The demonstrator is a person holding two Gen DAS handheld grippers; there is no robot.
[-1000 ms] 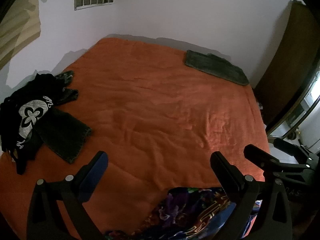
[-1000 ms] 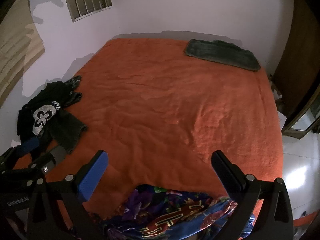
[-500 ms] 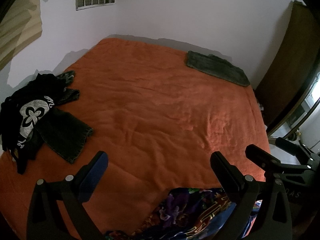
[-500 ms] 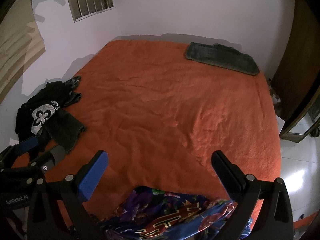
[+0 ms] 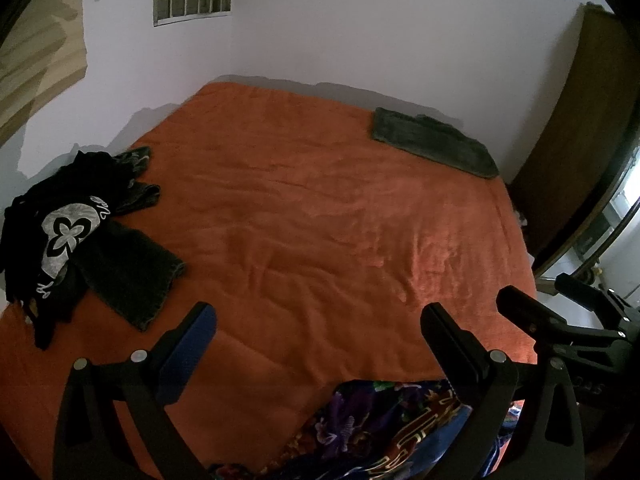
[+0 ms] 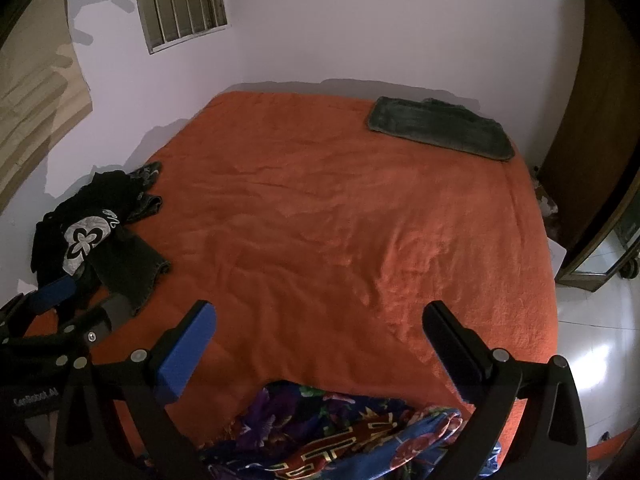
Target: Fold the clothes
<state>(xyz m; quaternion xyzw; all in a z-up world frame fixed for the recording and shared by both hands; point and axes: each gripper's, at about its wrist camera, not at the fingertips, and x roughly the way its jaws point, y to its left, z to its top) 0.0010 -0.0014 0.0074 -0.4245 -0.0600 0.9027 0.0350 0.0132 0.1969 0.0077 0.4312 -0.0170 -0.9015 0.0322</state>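
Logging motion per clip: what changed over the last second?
Almost nothing. Both views drift slightly. Left claw and right claw stay open, holding nothing. The floral garment, dark clothes pile and grey folded cloth lie unmoved on the orange bedspread.

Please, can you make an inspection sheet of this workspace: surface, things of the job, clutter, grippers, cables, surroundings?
Surface: bed with orange blanket, wrinkled, mostly bare.
Job's things: colourful floral garment bunched at the near edge; dark clothes pile with a flower print at the left side.
Clutter: grey folded cloth at the far right corner.
Grippers: left gripper open, holding nothing; right gripper open, holding nothing; both hover above the floral garment.
Cables: nothing seen.
Surroundings: white wall with barred vent; brown wardrobe at right; glossy white floor.
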